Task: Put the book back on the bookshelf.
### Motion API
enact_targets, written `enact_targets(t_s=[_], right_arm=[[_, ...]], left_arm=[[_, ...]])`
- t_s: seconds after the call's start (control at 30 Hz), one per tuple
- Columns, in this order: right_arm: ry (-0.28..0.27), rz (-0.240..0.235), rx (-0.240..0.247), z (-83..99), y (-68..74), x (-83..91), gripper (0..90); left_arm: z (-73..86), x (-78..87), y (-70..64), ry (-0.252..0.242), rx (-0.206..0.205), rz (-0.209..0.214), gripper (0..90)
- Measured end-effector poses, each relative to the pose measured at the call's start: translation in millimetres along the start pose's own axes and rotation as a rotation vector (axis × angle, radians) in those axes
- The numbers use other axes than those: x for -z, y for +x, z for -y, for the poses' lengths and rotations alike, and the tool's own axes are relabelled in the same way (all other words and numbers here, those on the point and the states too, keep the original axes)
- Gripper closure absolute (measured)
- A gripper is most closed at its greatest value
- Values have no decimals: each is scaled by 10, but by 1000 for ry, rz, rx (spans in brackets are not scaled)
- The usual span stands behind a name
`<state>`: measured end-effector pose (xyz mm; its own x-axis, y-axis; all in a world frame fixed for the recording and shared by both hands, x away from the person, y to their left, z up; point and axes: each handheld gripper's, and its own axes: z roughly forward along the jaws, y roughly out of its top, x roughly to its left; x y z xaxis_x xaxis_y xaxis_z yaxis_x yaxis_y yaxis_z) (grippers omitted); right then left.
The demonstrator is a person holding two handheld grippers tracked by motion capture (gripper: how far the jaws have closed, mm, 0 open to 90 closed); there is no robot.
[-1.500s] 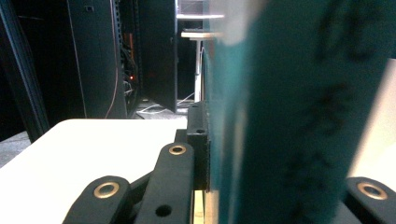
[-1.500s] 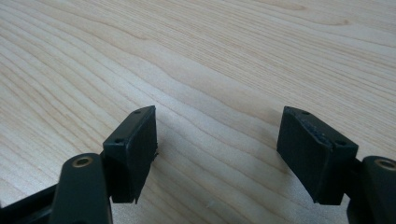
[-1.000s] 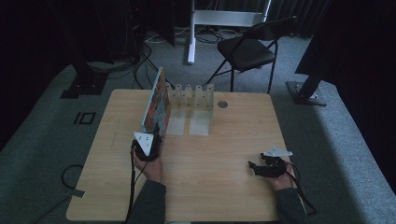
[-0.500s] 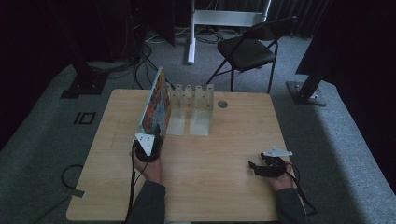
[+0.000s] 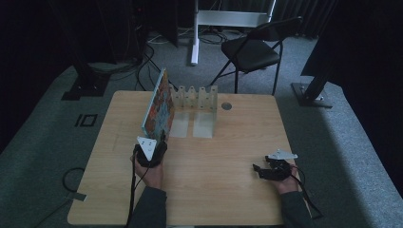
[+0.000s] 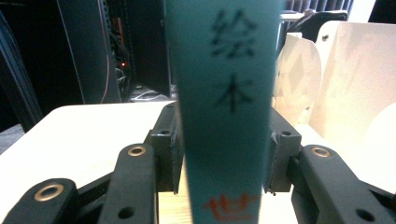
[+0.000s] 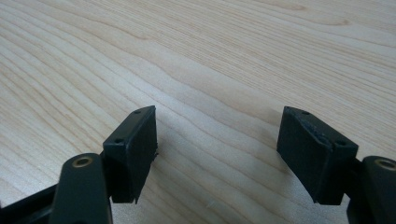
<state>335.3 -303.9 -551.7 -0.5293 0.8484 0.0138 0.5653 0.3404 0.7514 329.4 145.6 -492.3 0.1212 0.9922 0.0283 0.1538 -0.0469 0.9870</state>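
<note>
**Left claw clamped on the book, right claw gaping over bare wood**

Nearest to us, the right claw [image 5: 260,171] sits low at the near right of the pale wooden surface [image 5: 228,156], a hand behind it, cable trailing off the edge. Its jaws are spread wide, and in the right gripper view there is only wood grain between the two black pads [image 7: 133,149], nothing held, nothing touched.

Over on the left, the left claw [image 5: 161,142] is closed around the near edge of the tall, thin picture book with a teal spine and a colourful cover [image 5: 159,107]. The left gripper view has it plainly: both pads [image 6: 167,154] pressed flat against the two sides of the spine, black characters running down it, an orange mark at the bottom. The book stands upright on edge, running away from the claw toward the far side.

Just beside the book's far end is the white slotted rack with upright dividers [image 5: 195,102], its base plate lying flat on the surface. Beyond the surface, a black folding chair [image 5: 252,50] stands on the grey carpet.
</note>
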Motion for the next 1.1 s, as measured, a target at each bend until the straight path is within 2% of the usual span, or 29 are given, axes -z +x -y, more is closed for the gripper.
enact_targets(t_s=[0.4, 0.67, 0.7, 0.8, 1.0, 1.1], right_arm=[[1, 1, 1, 0, 0, 0, 283], [1, 1, 1, 0, 1, 0, 283], [1, 2, 2, 0, 2, 0, 282], [1, 1, 1, 0, 1, 0, 283], [1, 1, 1, 0, 1, 0, 283], [1, 1, 1, 0, 2, 0, 283]], left_arm=[[-6, 108, 65, 21, -3, 32, 531], [-13, 166, 80, 18, -3, 50, 530], [-14, 190, 92, 25, 9, 82, 530], [-18, 214, 98, 26, 21, 97, 530], [-37, 267, 116, 35, 13, 112, 530], [-44, 294, 113, 40, -8, 116, 530]])
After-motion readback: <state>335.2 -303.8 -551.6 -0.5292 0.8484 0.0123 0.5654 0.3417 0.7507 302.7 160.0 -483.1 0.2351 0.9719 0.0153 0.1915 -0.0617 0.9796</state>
